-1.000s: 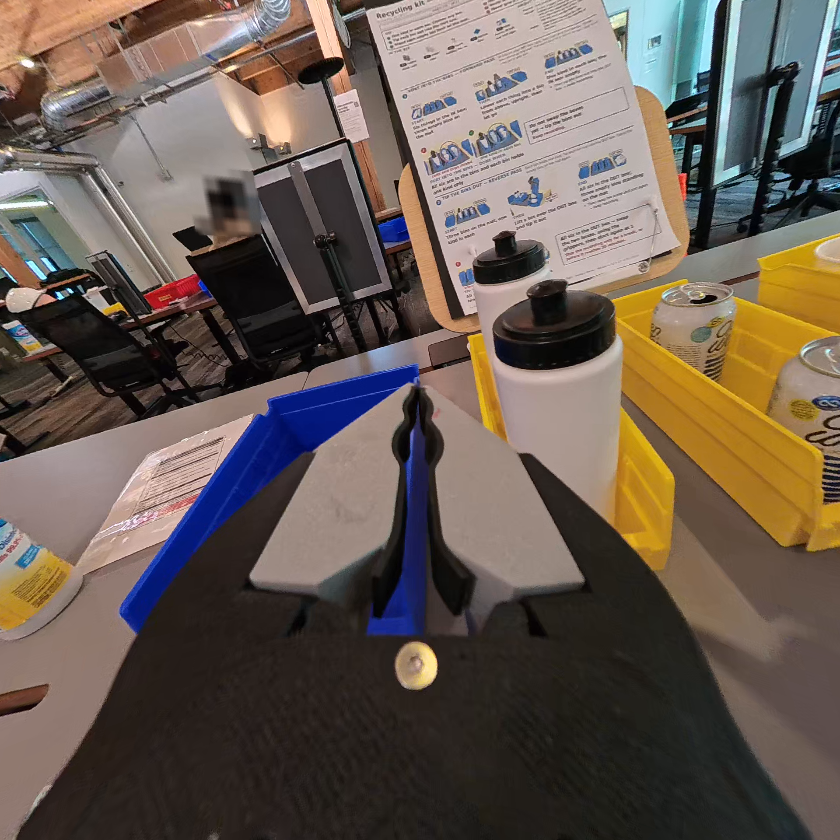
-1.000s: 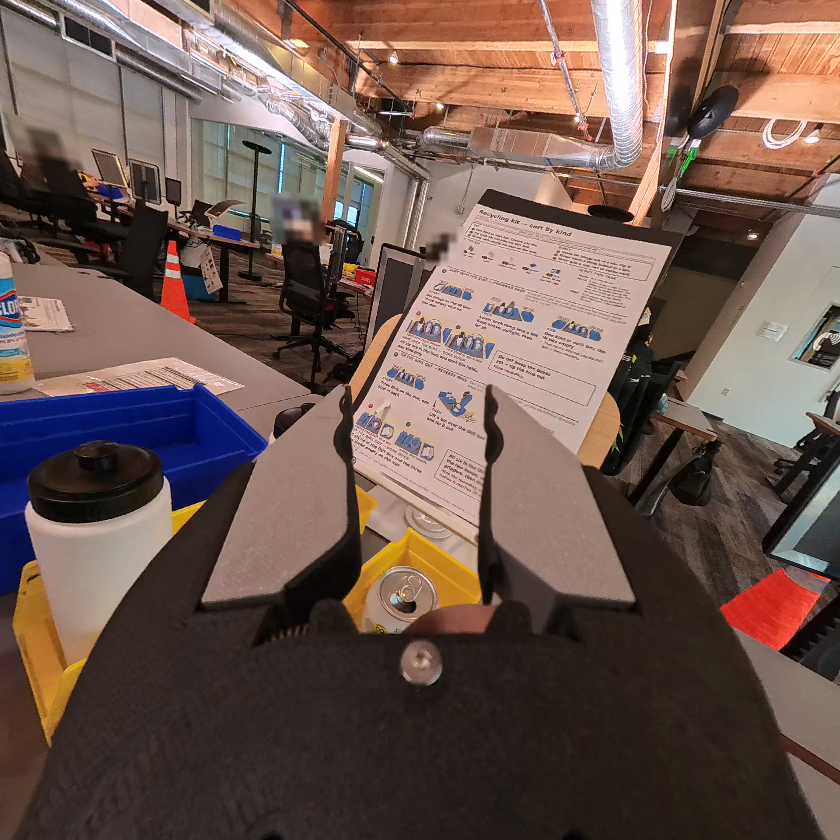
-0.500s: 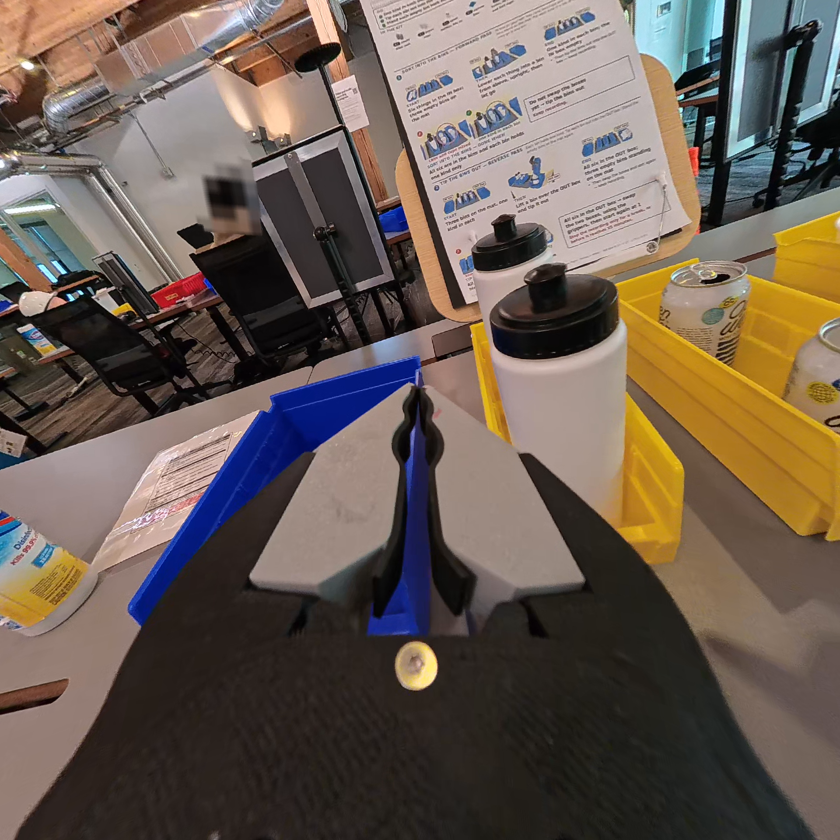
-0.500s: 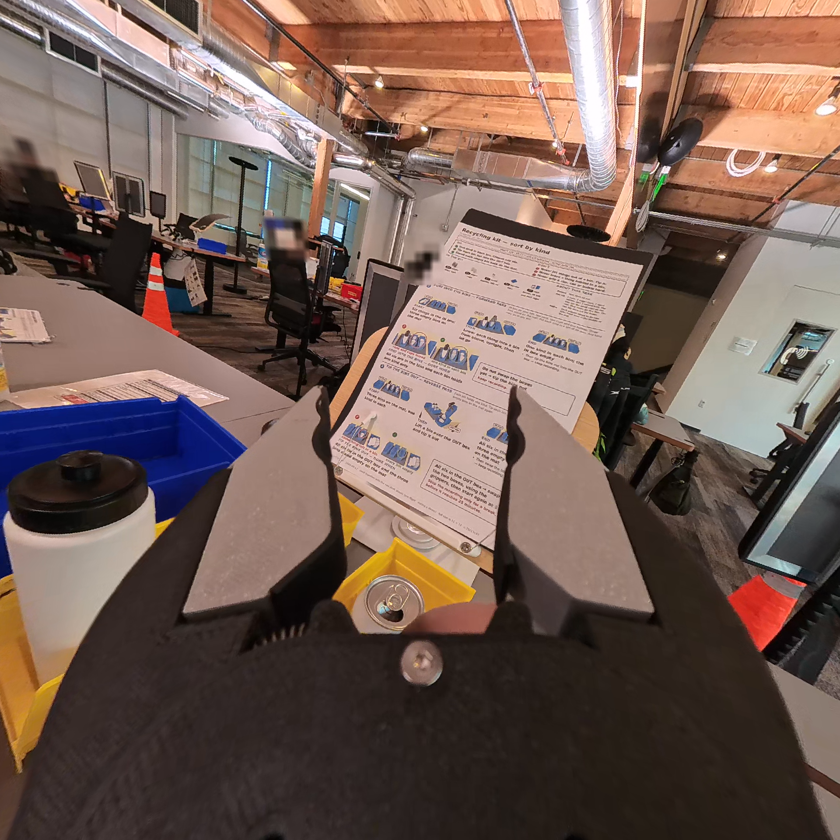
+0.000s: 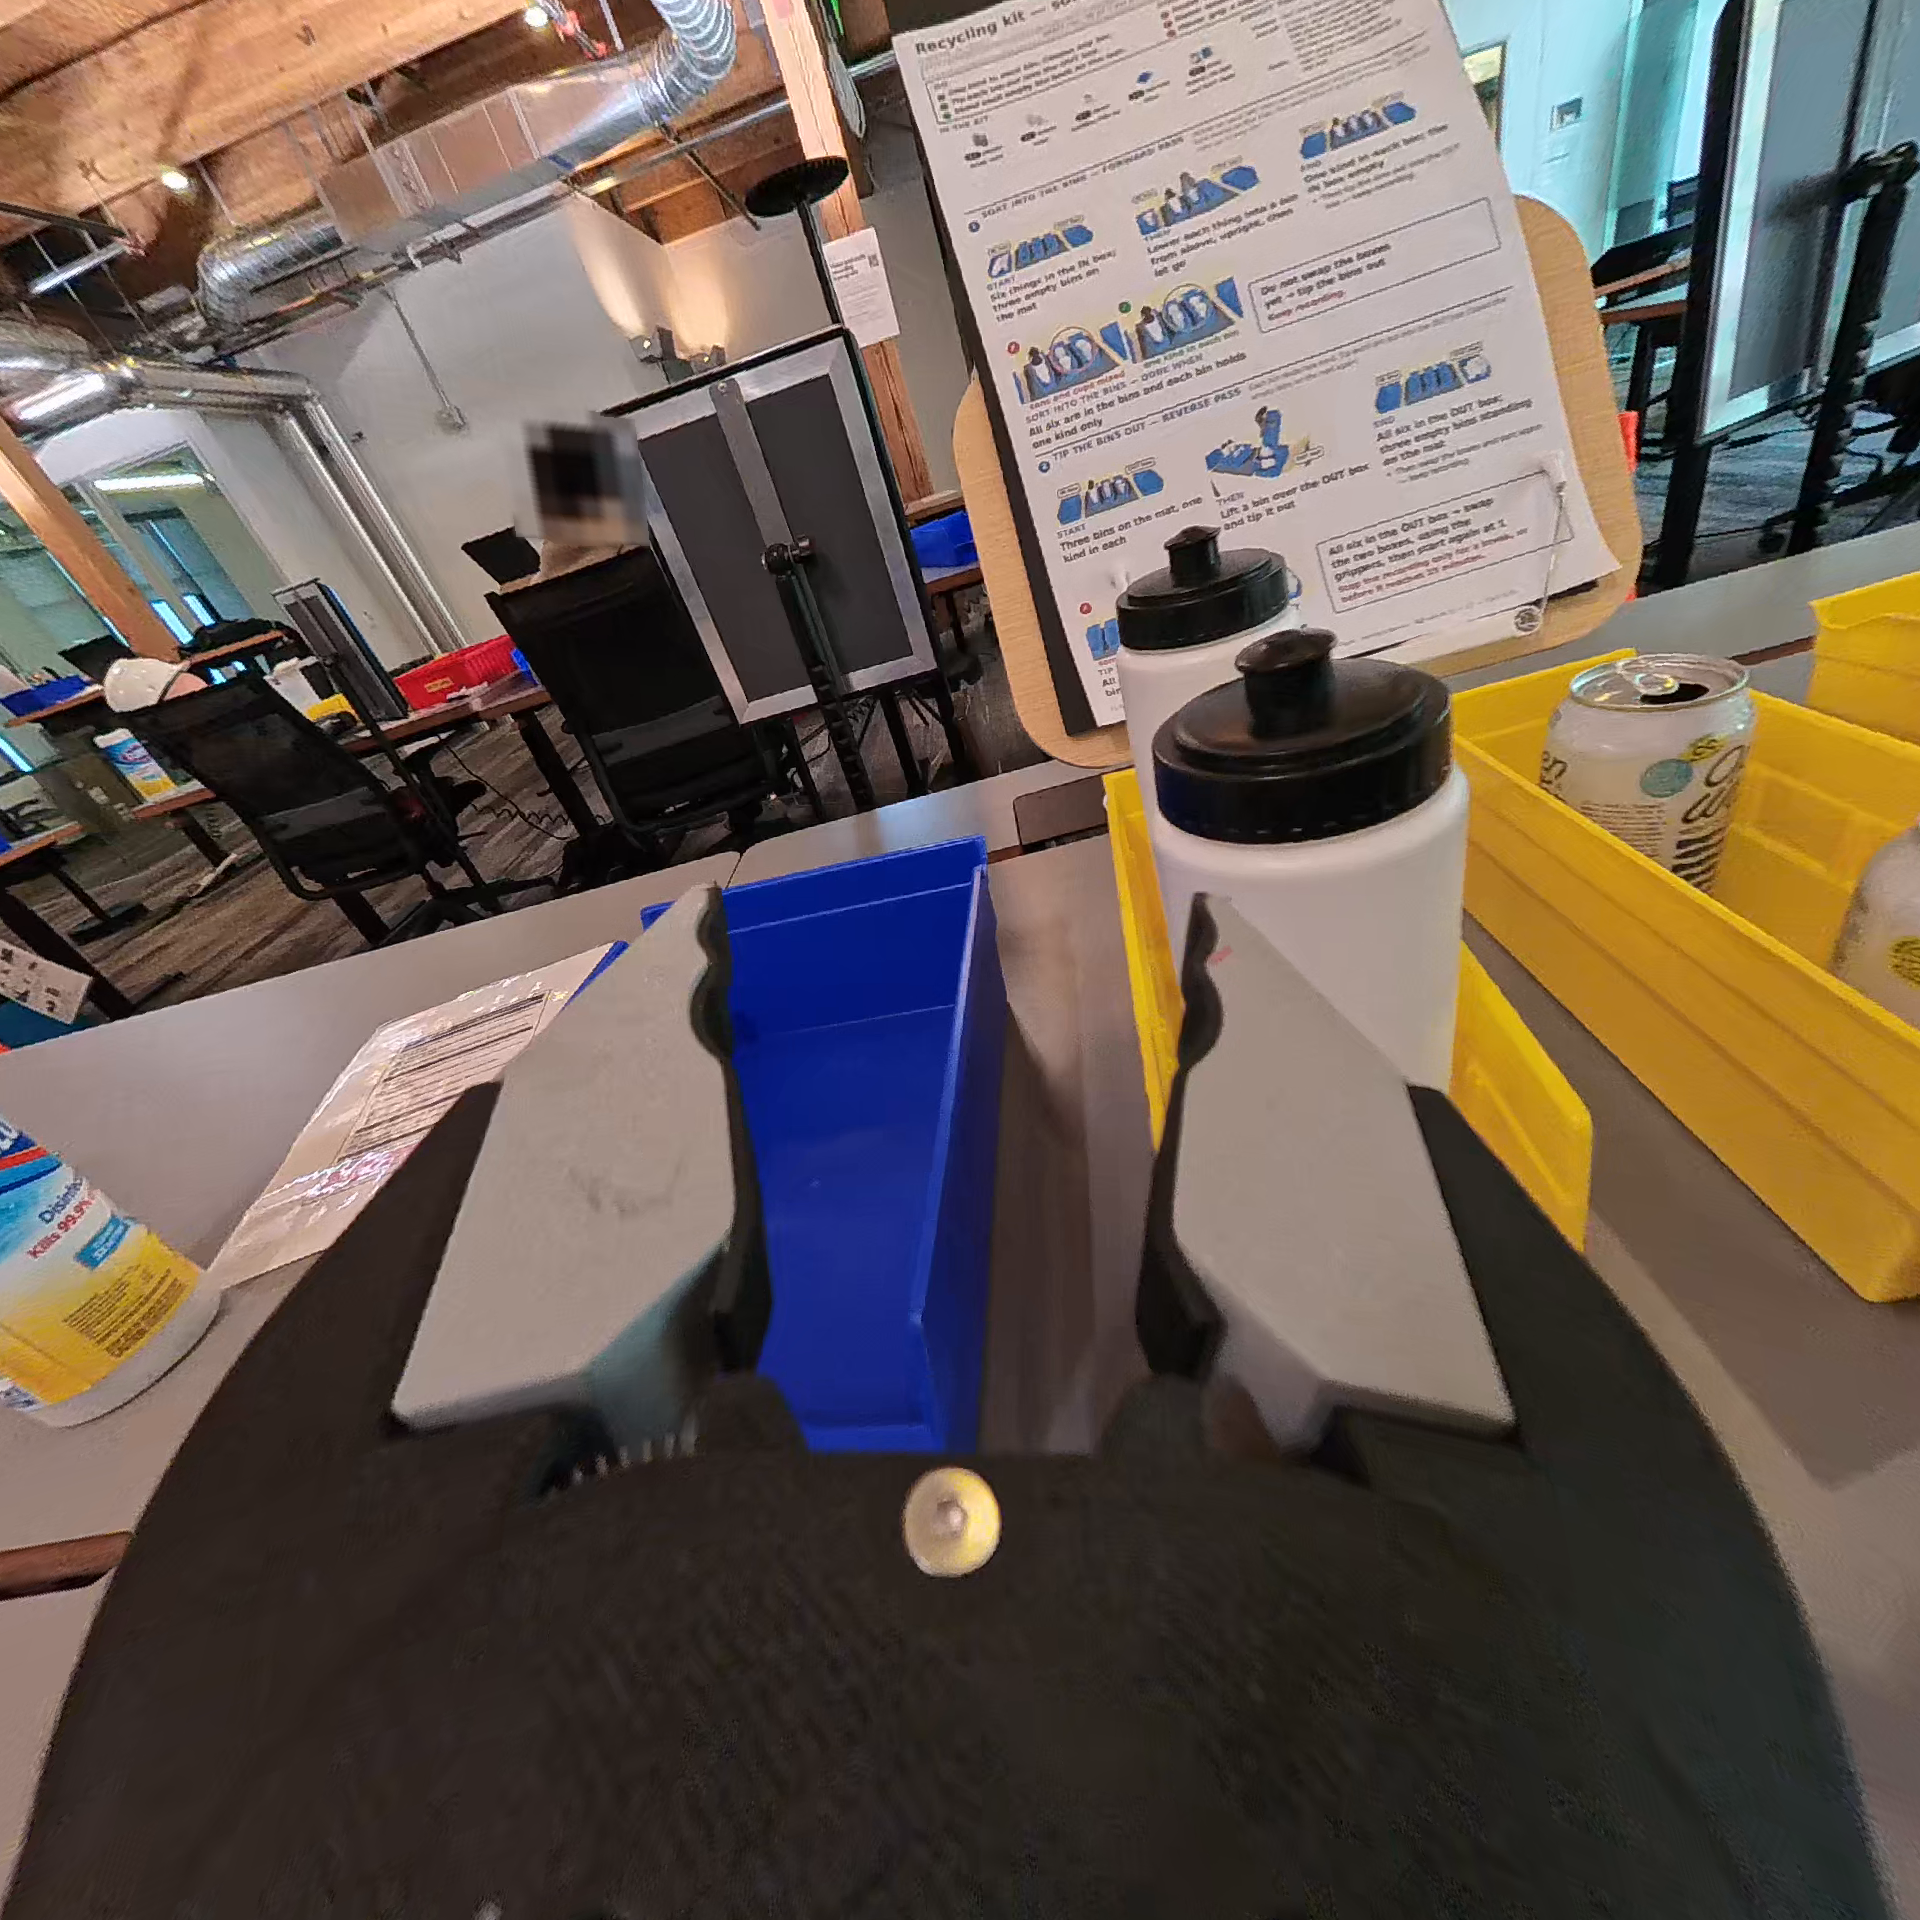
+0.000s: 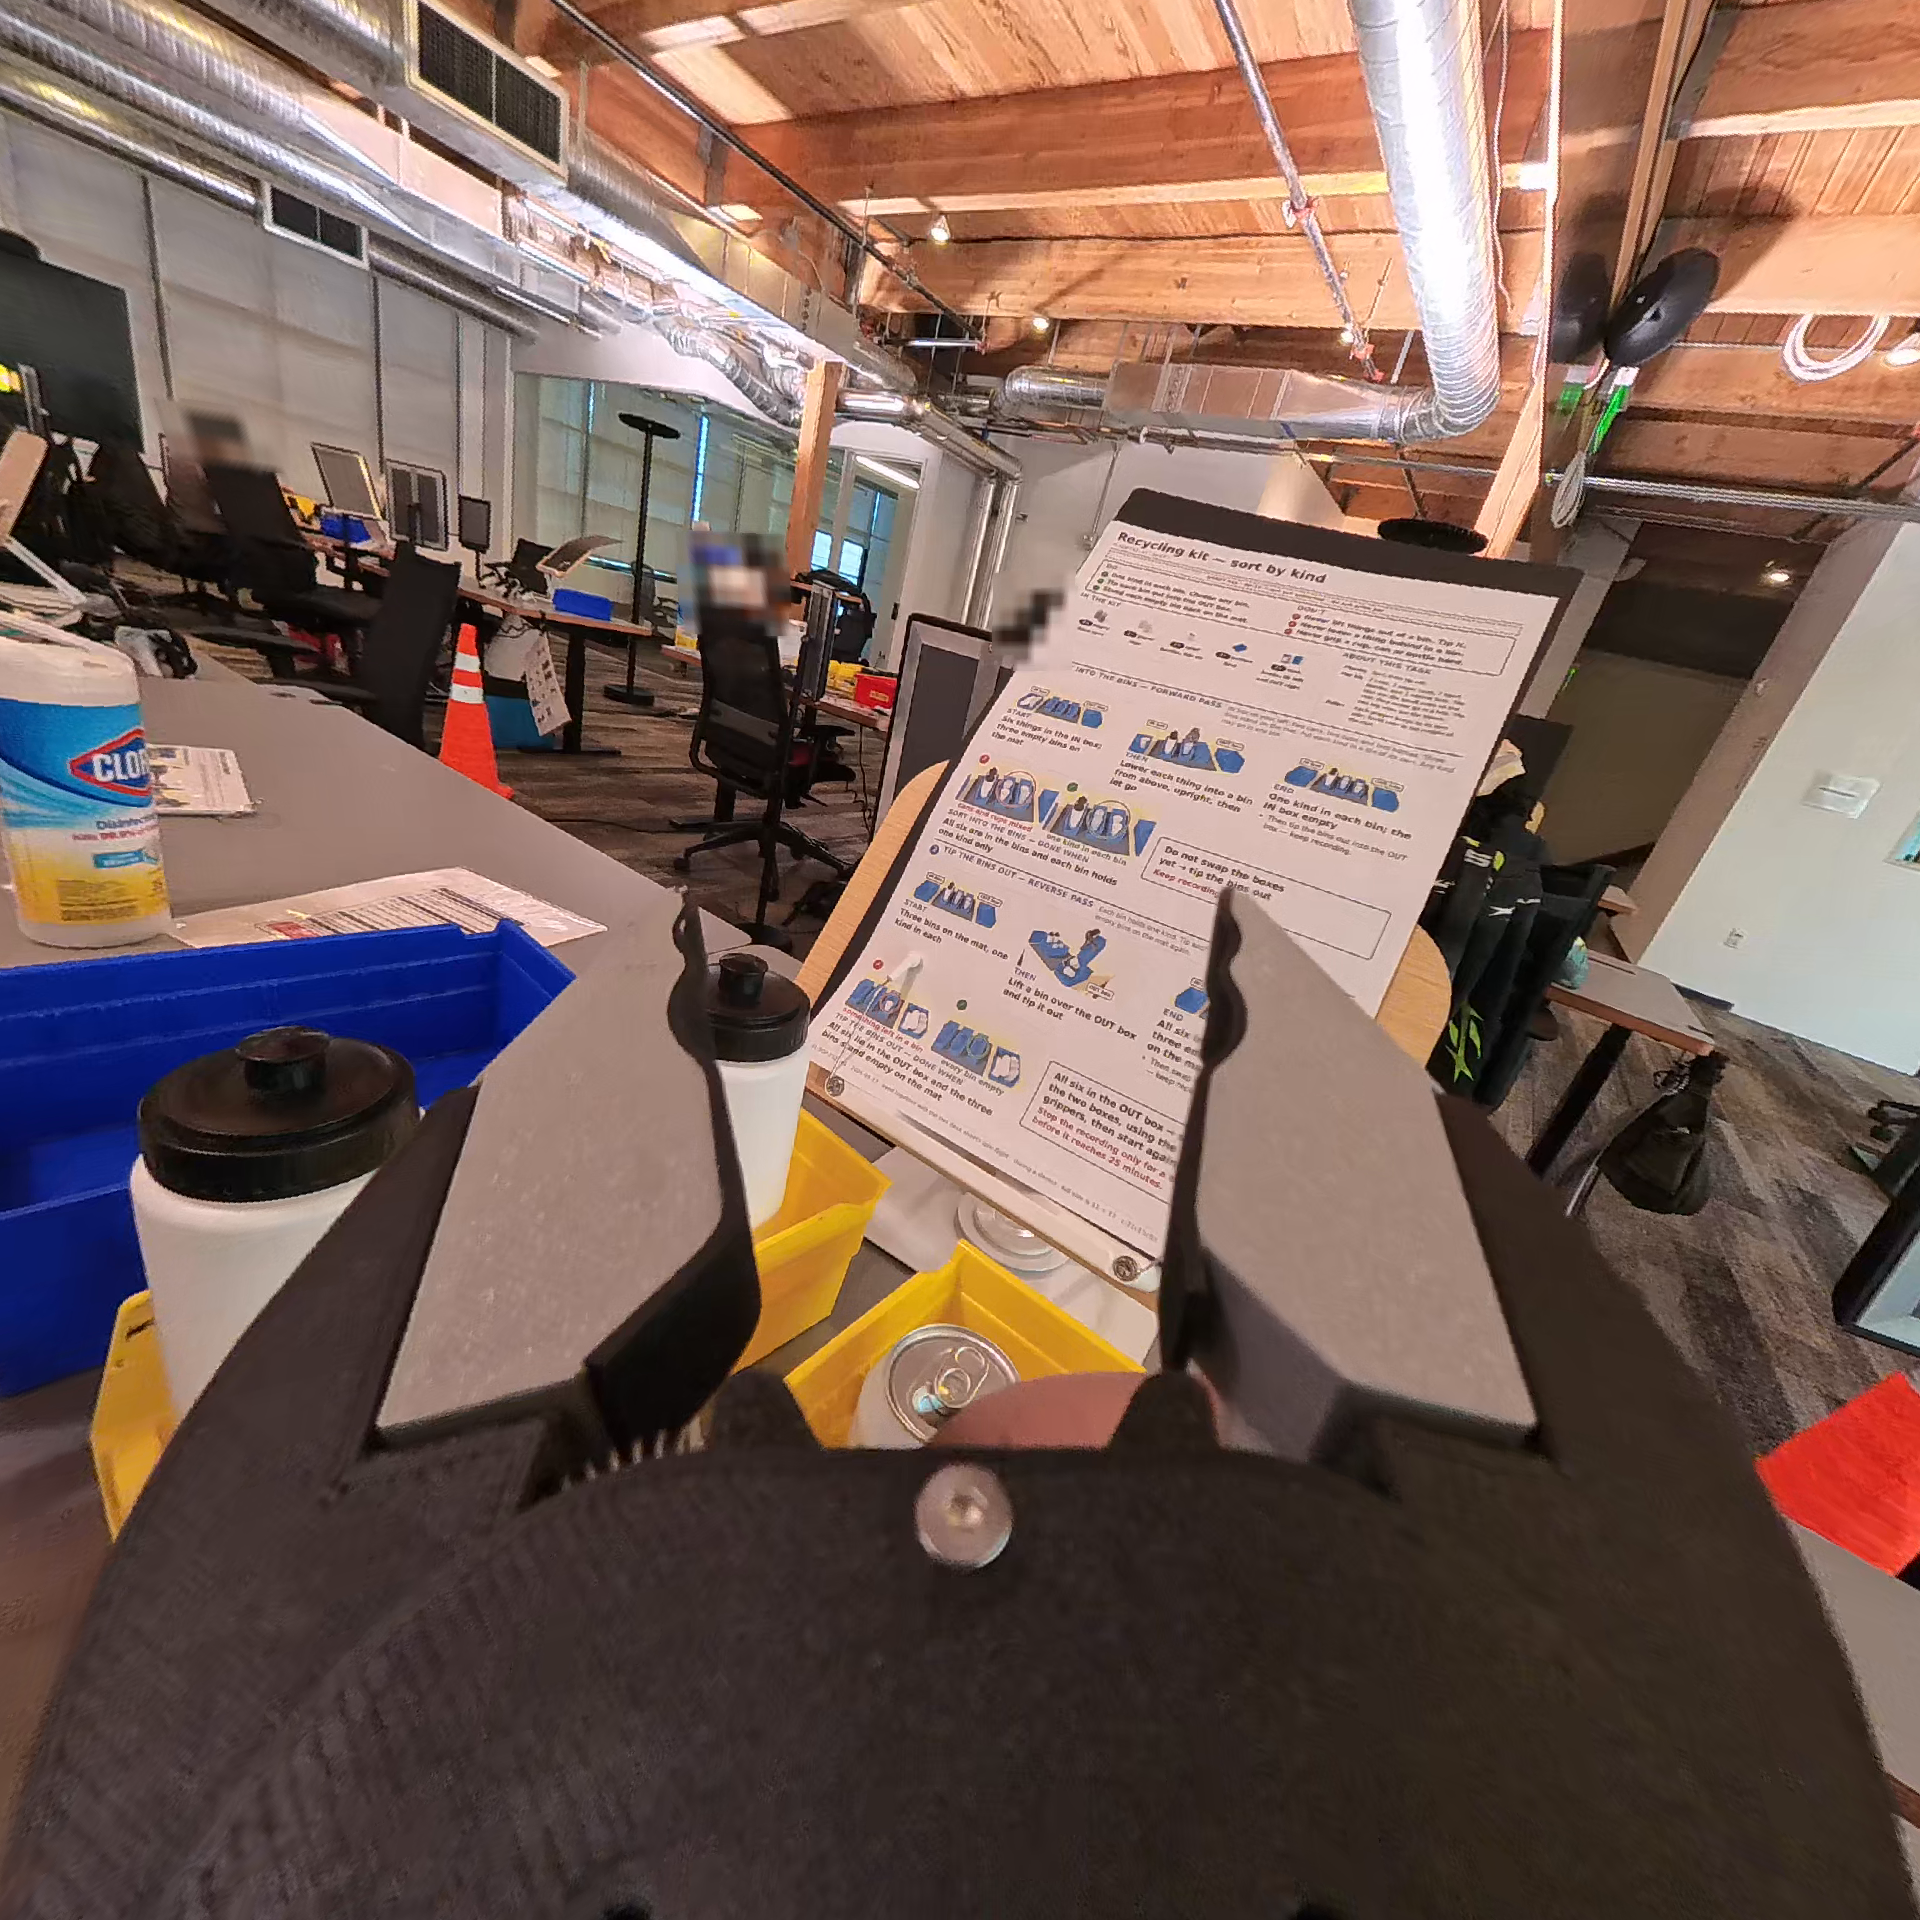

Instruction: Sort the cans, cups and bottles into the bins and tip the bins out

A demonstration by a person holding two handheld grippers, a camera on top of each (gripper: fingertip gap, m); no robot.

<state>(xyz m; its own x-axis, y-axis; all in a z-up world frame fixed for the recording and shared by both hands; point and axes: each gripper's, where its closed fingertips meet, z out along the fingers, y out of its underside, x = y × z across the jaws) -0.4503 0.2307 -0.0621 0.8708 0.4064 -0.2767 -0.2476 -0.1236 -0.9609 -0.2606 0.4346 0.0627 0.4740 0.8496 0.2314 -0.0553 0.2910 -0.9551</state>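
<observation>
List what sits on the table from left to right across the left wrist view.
Wipes canister → bagged sheet → blue bin → near white bottle → can in a yellow bin.

Count: 2 bottles, near [image 5: 1311, 862] and far [image 5: 1195, 634], in one yellow bin [image 5: 1517, 1132]; 2 cans [image 5: 1652, 764] [image 5: 1881, 935] in a second yellow bin [image 5: 1683, 1049]; third yellow bin [image 5: 1870, 644] at far right; 1 blue bin [image 5: 883, 1049]; 1 wipes tub [image 5: 73, 1278]; 1 instruction sheet [image 5: 1236, 312]

Both wrist views look forward, low and close, sharing the near bottle [image 5: 1309, 894] [image 6: 249, 1226].
</observation>
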